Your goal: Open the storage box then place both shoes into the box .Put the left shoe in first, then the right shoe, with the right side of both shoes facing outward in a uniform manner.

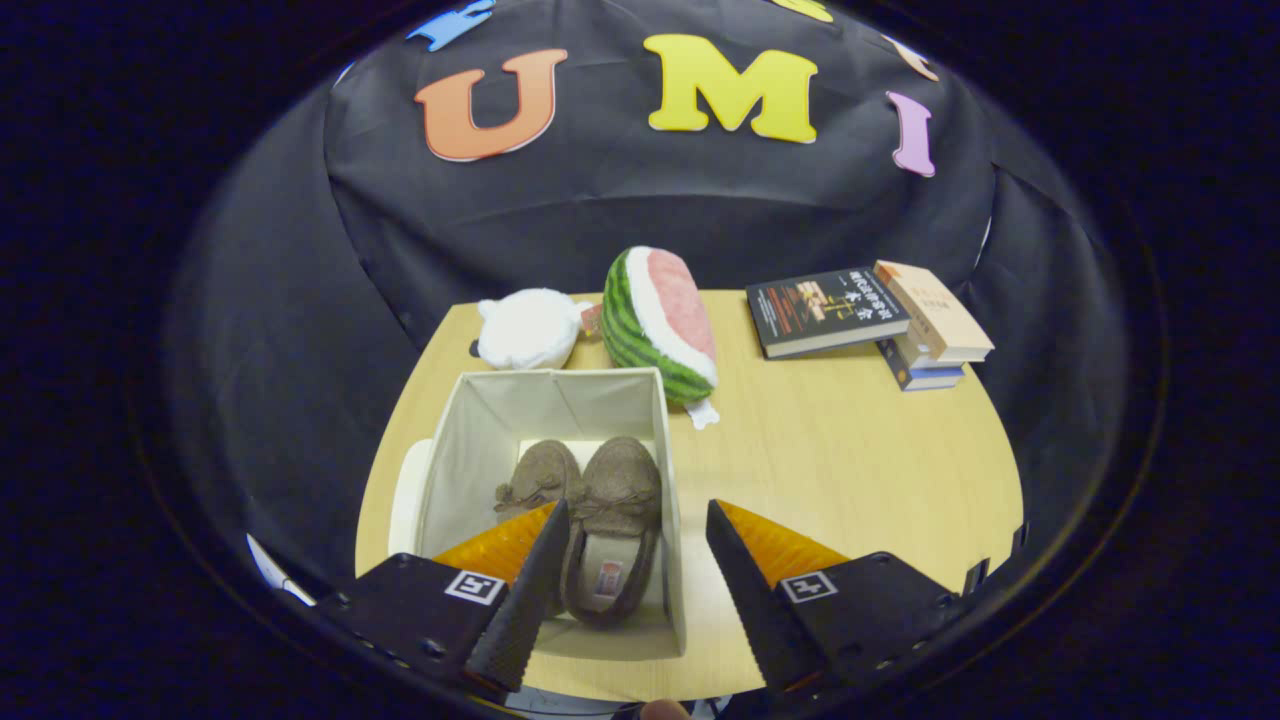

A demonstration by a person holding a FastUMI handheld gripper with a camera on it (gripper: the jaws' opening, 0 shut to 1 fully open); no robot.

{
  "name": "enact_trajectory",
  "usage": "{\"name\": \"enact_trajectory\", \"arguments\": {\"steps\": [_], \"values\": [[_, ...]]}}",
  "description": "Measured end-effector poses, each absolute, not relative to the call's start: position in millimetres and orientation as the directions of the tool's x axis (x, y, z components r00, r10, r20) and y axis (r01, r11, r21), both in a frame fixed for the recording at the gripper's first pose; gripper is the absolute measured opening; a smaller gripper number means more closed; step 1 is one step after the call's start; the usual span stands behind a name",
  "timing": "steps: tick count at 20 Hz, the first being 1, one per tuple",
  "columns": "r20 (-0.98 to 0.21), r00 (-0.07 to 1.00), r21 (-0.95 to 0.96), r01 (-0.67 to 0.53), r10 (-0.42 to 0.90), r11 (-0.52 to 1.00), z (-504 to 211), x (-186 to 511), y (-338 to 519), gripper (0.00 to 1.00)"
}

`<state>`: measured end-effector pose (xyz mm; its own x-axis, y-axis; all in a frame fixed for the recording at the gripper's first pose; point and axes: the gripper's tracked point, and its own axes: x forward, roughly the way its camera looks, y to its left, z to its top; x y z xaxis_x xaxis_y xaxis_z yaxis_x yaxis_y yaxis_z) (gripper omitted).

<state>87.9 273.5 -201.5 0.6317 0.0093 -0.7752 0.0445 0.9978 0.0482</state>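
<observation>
Gripper view: black two-finger gripper (635, 590) hangs above near edge of round wooden table (850, 470), fingers spread wide, nothing held. Open cream fabric storage box (480, 450) stands near table's left edge. Two brown fuzzy slippers (590, 490) lie side by side inside, toes toward far wall. Left finger (525, 590) hangs over box. Both shoes look to be in already. Slippers seem light, soft, squashy; heel rim best spot to pinch. Box walls thin, floppy. Watermelon plush (660, 325), white plush (530, 328), book stack (870, 320) along far edge.
</observation>
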Motion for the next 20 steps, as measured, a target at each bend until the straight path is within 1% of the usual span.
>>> {"name": "enact_trajectory", "arguments": {"steps": [1,4,8,13,20], "values": [[-0.751,0.660,0.047,0.036,0.012,0.998,-188.3,88.4,268.6,0.90],[-0.670,0.742,0.041,0.010,0.020,0.999,-146.8,83.4,252.0,0.94],[-0.564,0.825,0.055,-0.002,0.033,0.998,-93.6,71.9,224.2,0.94],[-0.424,0.905,0.050,0.039,-0.015,0.998,-48.2,58.1,175.9,0.94],[-0.324,0.944,0.115,0.107,-0.065,0.988,-31.3,24.1,131.4,0.94]]}}
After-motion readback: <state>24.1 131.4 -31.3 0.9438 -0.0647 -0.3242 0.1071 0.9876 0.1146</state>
